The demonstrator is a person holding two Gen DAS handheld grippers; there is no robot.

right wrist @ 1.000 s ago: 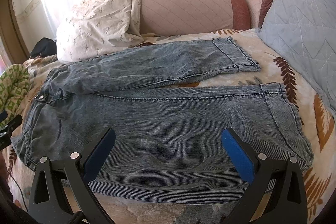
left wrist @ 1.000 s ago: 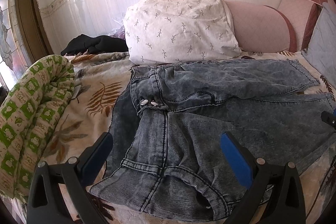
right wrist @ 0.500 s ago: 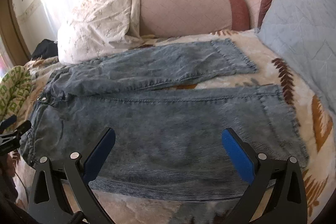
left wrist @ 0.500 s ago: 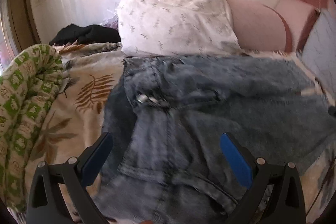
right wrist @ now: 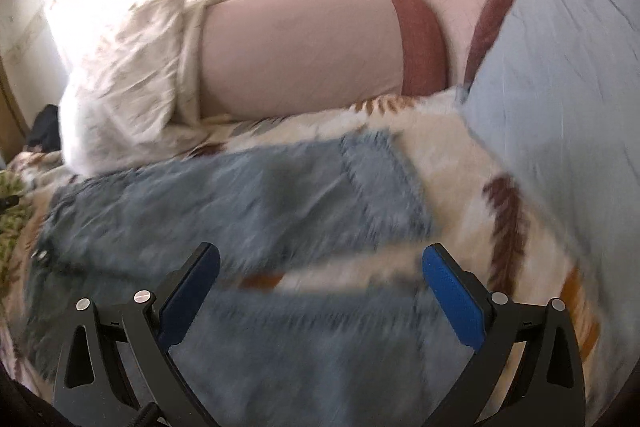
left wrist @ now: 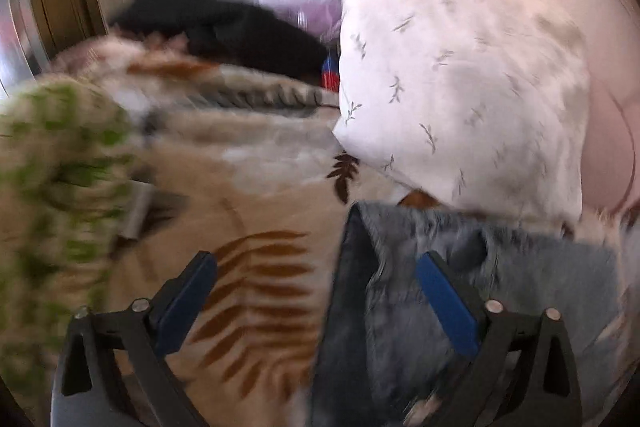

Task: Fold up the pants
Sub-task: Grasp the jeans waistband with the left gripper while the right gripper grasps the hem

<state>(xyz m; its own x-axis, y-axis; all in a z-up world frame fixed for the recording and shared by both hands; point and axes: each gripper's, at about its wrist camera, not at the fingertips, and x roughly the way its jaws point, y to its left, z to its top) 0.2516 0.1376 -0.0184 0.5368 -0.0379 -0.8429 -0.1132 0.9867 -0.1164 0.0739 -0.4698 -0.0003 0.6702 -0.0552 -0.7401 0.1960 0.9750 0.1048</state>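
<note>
The grey-blue jeans lie spread flat on the bed, both legs running to the right, far leg cuff near the blue pillow. In the left wrist view the waistband end of the jeans lies under my right finger. My left gripper is open and empty, low over the waistband's far corner and the blanket. My right gripper is open and empty, low over the gap between the two legs. Both views are motion-blurred.
A leaf-print blanket covers the bed. A white printed pillow, pink bolster and blue pillow line the far side. Green-patterned bedding and dark clothing lie at left.
Both grippers have moved forward over the jeans toward the far side of the bed. The left one also swung left to the waistband edge. Both stayed open.
</note>
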